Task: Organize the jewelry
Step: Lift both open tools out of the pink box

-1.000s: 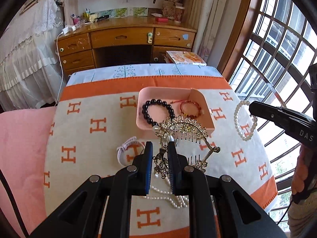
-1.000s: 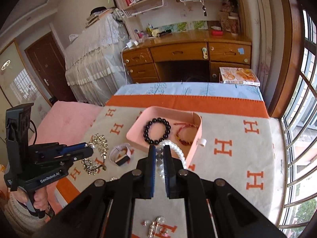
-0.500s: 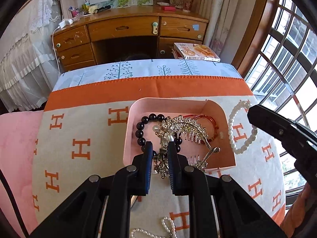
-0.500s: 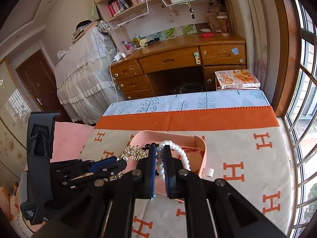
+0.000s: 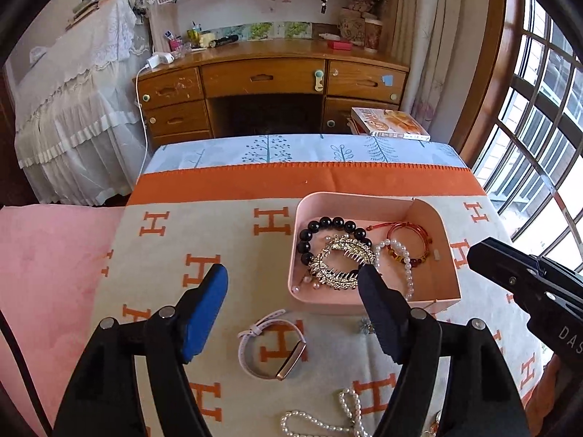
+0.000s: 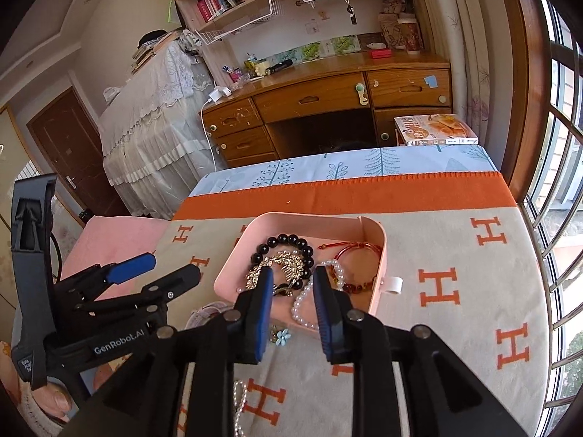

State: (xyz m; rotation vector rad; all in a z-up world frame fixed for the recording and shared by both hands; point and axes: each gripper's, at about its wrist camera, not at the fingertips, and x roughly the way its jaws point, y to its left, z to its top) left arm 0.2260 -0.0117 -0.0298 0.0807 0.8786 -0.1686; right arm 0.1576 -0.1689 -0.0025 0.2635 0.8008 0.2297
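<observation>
jewelry is the whole job here, and most of it now sits in the pink tray [image 5: 375,202]. the left gripper [image 5: 293,284] stands wide apart with nothing between its blue pads; its jaws have just been opening, and the gold hair comb [image 5: 342,260] lies free in the tray, on top of the black bead bracelet [image 5: 328,224]. the right gripper [image 6: 293,278] has also just been opening, only a little way, and the pearl bracelet [image 6: 302,304] lies slack between its fingers, draped over the tray's near rim, not pinched as far as i can tell.

further out, a red bracelet [image 5: 410,238] rests in the tray's right part. on the orange-lettered blanket [image 5: 164,255], just in front of the tray, lie a white watch [image 5: 271,346], a small blue flower piece [image 6: 282,337] and a pearl necklace [image 5: 328,418].

handling, as a judgement: all light. the strands are limp and slippery (they will slide if nipped by one bead), so take a bunched section. the comb is stiff with fragile teeth; grip its spine. the watch takes a pinch across the strap.
</observation>
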